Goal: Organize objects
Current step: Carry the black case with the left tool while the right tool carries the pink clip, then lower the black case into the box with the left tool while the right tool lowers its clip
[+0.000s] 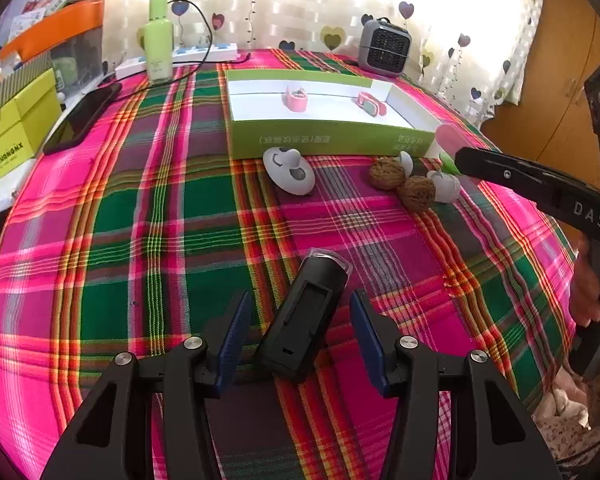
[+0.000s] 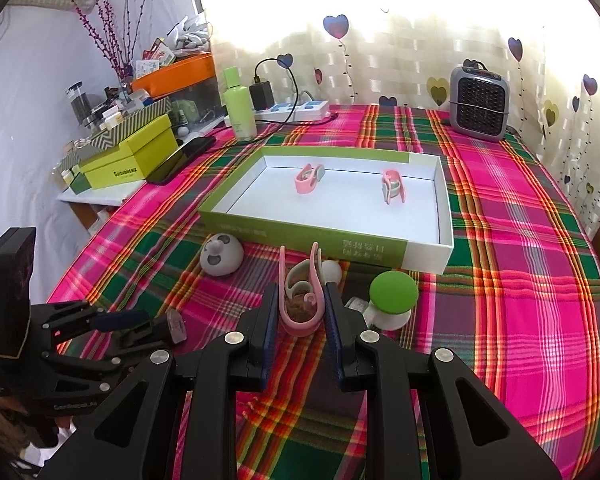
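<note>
Black device (image 1: 304,312) loose between parted left gripper (image 1: 296,332) pads; right gripper (image 2: 302,320) clamping pink clip (image 2: 300,300).

A home room: heart-print curtain (image 2: 380,52), plaid tablecloth (image 2: 520,240), small heater (image 2: 479,105).

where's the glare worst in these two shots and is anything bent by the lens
Left wrist view: the backlit heart-print curtain blows out to white along the top; the plaid tablecloth bulges like a dome. Right wrist view: the same curtain washes out above the grey fan heater; the green-and-white shallow box has bowed edges. Foregrounds stay sharp.
</note>
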The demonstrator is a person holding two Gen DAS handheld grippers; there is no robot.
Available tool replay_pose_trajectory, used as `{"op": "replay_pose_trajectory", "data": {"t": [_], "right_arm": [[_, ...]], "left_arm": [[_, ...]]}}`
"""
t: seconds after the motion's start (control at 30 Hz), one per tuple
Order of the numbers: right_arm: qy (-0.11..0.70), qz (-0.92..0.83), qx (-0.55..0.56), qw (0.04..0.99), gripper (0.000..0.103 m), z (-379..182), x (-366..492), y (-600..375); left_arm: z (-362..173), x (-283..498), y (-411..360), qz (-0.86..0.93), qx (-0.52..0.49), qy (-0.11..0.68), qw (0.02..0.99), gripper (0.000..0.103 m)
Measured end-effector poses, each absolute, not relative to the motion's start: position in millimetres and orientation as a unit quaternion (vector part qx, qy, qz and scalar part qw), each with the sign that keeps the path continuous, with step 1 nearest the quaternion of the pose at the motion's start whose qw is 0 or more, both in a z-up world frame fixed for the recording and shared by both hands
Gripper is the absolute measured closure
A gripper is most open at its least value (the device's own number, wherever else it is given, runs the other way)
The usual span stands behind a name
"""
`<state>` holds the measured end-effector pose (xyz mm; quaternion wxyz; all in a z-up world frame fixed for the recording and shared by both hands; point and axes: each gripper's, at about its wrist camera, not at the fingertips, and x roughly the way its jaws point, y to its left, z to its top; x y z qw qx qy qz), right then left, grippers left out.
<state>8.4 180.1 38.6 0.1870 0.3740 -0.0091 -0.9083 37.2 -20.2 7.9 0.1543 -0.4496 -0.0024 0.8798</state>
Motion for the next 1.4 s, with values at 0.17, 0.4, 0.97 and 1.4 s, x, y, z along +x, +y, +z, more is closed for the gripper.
{"op": "replay_pose_trajectory", "data": {"t": [0.17, 0.4, 0.97, 1.4], "right_arm": [[-0.007, -0.908, 0.374, 0.187, 0.080, 39.1, 11.7, 178.5], [-0.007, -0.909, 0.373, 0.187, 0.080, 40.0, 13.6, 176.8], [-0.009, -0.909, 0.373, 0.187, 0.080, 40.1, 10.7, 179.0], [-0.011, -0.909, 0.371, 0.188, 0.080, 42.6, -0.3, 182.3]], "left_arm": [[6.4, 38.5, -16.0, 0.884, -0.443, 0.015, 0.149, 0.053], [6.0, 40.4, -7.3, 0.889, -0.435, 0.052, 0.132, 0.071], [28.5, 35.3, -1.7, 0.899, -0.416, 0.032, 0.129, 0.078], [50.6, 13.8, 17.5, 0.905, -0.402, 0.017, 0.141, 0.078]]}}
